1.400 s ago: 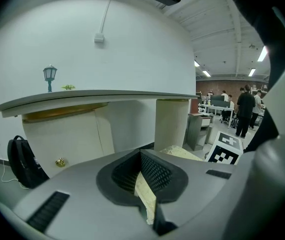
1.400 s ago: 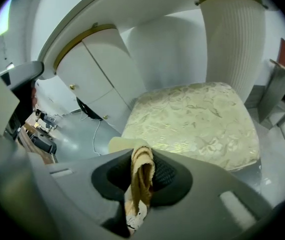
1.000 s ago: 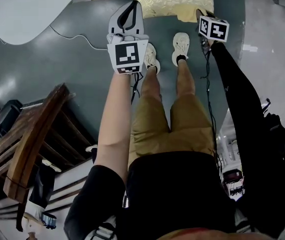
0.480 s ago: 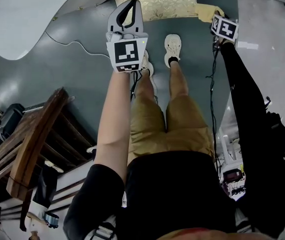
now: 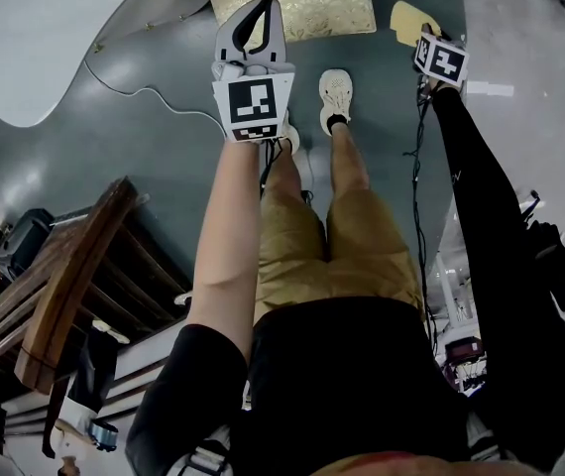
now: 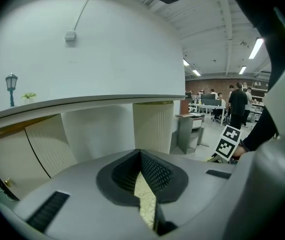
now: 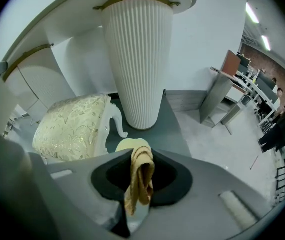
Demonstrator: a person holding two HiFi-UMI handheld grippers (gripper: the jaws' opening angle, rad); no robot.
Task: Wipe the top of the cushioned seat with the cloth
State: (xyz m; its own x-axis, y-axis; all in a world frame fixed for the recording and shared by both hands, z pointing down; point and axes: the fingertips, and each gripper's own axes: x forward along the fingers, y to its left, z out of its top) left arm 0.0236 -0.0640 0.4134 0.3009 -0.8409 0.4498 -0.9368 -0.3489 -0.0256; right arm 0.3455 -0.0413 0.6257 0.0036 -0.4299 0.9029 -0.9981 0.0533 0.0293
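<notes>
We find the cushioned seat at twelve o'clock in the head view, standing on the grey-green floor. The yellow cloth is clear of it at one o'clock, over bare floor. Only the right gripper view gives us the seat's carved white leg and the fluted pedestal behind it. There the right gripper has its jaws pinching the folded, drooping cloth. The left gripper, over the seat's near edge, has its jaws pressed together on nothing.
</notes>
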